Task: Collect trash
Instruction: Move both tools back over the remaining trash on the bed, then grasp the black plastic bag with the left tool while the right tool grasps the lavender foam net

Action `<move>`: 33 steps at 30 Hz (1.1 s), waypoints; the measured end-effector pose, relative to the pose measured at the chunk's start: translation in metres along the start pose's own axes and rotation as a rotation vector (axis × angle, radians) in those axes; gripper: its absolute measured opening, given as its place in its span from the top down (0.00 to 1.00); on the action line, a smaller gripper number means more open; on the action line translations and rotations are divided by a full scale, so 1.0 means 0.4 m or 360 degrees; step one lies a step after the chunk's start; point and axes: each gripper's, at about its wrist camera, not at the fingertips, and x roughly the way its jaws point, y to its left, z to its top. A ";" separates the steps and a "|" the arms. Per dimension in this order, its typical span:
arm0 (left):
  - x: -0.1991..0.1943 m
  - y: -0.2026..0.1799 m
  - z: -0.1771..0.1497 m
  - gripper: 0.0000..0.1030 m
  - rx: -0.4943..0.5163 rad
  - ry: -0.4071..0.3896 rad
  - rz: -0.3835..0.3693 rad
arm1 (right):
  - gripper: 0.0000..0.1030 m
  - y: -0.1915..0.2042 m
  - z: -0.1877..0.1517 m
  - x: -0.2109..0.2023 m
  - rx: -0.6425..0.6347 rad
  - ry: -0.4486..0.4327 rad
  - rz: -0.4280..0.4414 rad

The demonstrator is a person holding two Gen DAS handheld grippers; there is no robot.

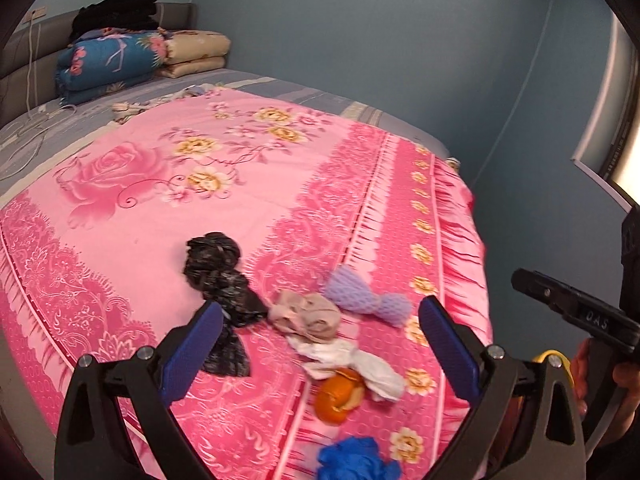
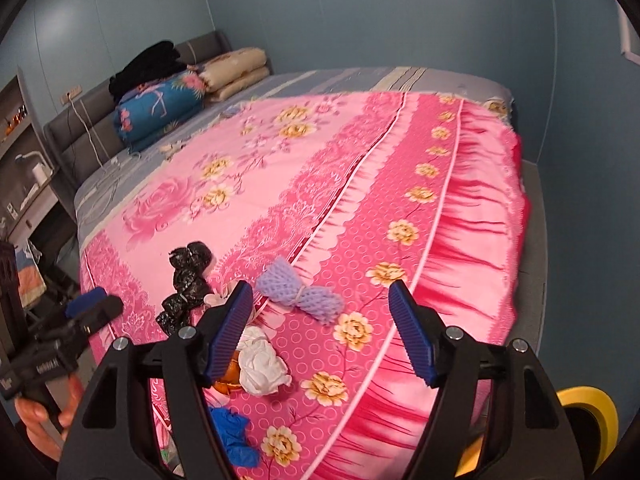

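Trash lies in a loose cluster on the near part of a pink floral bedspread (image 1: pixel 160 200). There is a crumpled black plastic bag (image 1: pixel 218 276), a beige wad (image 1: pixel 308 314), a purple foam net (image 1: pixel 368 296), white tissue (image 1: pixel 352 364), orange peel (image 1: pixel 340 394) and a blue glove (image 1: pixel 356 460). My left gripper (image 1: pixel 320 304) hangs open above the cluster, holding nothing. My right gripper (image 2: pixel 320 286) is open and empty too, over the purple foam net (image 2: pixel 300 292), with the tissue (image 2: pixel 262 364) and black bag (image 2: pixel 188 280) to its left.
Folded quilts (image 1: pixel 108 64) and dark clothes are stacked against the grey headboard at the far end. White cables (image 1: pixel 36 120) trail over the grey sheet there. Blue walls close in the bed's far side. A yellow object (image 2: pixel 588 412) sits low beside the bed's near corner.
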 end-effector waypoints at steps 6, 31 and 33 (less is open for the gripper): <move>0.060 0.098 0.024 0.08 -0.0138 0.0031 0.0062 | 0.35 0.026 0.004 0.097 -0.0051 0.0086 -0.0022; 0.350 0.301 0.049 0.08 -0.0380 0.0283 0.0130 | 0.34 0.141 -0.017 0.463 -0.0322 0.0424 -0.0164; 0.371 0.299 0.049 0.08 -0.0359 0.0314 0.0130 | 0.34 0.145 -0.020 0.483 -0.0334 0.0446 -0.0172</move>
